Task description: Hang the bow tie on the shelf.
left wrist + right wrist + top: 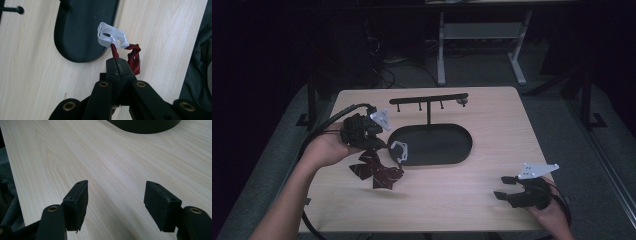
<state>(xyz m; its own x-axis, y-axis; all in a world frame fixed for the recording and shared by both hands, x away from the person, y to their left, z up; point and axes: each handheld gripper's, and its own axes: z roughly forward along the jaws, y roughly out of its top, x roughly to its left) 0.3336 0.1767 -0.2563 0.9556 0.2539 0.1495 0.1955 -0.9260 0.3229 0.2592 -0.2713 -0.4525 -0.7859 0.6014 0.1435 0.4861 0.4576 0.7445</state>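
left claw [117, 62] clamped on bow tie [133, 57], right claw [117, 202] agape

1 dark red bow tie [377, 171] with 1 white strap [400, 151], 1 black stand [432, 141] — 4 pegs; 2 grippers, 1 table [492, 125]

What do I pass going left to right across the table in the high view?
left gripper → dark red bow tie → black stand's oval base → right gripper

No legible text, label, brand, number or sign found on any surface: not on the counter [492, 120], nor on the black stand [432, 145].
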